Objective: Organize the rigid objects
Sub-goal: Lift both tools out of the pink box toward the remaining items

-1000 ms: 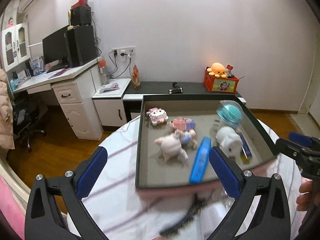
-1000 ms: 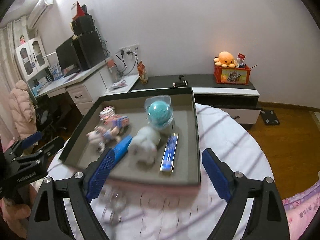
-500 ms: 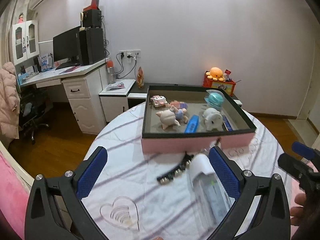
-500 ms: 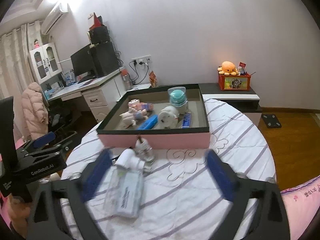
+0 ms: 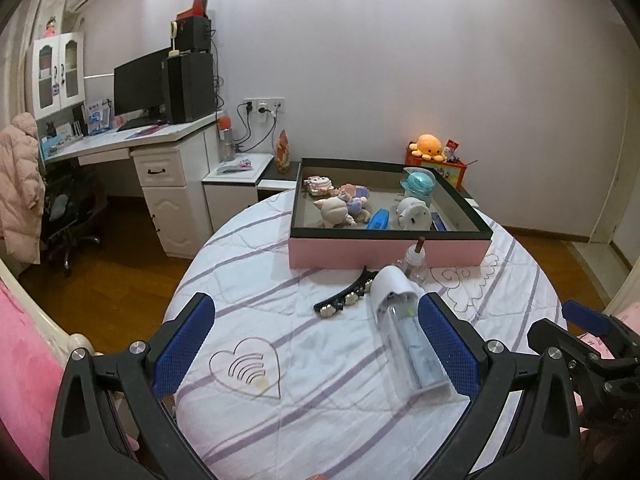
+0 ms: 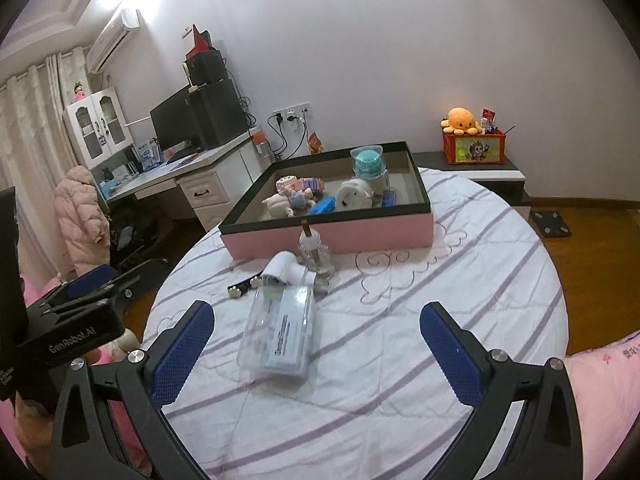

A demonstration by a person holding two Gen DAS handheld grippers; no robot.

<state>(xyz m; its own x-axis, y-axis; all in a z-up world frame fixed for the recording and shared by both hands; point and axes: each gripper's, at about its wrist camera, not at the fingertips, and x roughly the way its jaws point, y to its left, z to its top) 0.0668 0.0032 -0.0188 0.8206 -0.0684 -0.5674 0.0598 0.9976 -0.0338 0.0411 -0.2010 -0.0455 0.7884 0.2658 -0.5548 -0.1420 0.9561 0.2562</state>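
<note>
A pink box [image 5: 390, 247] with a dark rim stands at the far side of the round table and holds a plush pig [image 5: 334, 211], a white piggy figure [image 5: 414, 213], a teal capsule [image 5: 418, 184] and a blue bar [image 5: 378, 220]. In front of it lie a black beaded hair clip [image 5: 346, 298], a corked glass bottle [image 5: 414, 260] and a clear plastic case [image 5: 408, 344] with a white cap. My left gripper [image 5: 316, 344] is open and holds nothing. My right gripper [image 6: 316, 348] is open wide above the case [image 6: 280, 328], apart from it.
The table [image 5: 320, 400] wears a white cloth with purple stripes and drops off at its round edge. A white desk [image 5: 160, 148] with a monitor stands far left, and a low cabinet carries a red box [image 6: 474, 146] with an orange plush. Pink bedding lies near both hands.
Both grippers have drawn back from the pink box toward the near side of the table. The hair clip, the bottle and the clear case have come into full view.
</note>
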